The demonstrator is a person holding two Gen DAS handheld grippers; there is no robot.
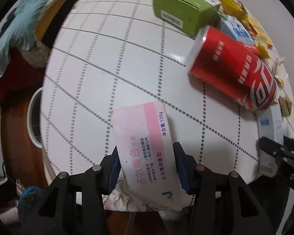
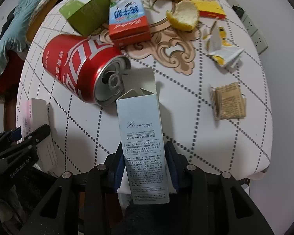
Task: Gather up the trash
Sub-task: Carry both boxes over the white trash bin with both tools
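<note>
White tablecloth: it is covering the round table, gridded with dotted dark lines, and you are hovering both tools above its near edge, looking straight down.
Red can: it is lying on its side mid-table, open end facing your right tool, just beyond the tip of the pale box.
Green box: it is sitting at the far side, next to the can's base.
Milk carton: blue, white and red, it is lying flat between the green box and the peel.
Pink toothpaste box: you are pinching it across its width, with its far end reaching out over the cloth.
Left gripper: its blue pads are pressing on both long sides of the pink box, which is held lengthwise along the fingers.
Pale blue-grey box: you are holding it too, with its torn flap end standing open and pointing toward the can's mouth.
Right gripper: it is clamping the pale box from both sides.
Yellow peel: curled pieces are resting at the far rim, beside a flat yellow packet.
Brown sachet: it is lying alone on the right, well apart from the can.
Torn wrapper scraps: white and yellow bits are lying scattered between peel and sachet.
</note>
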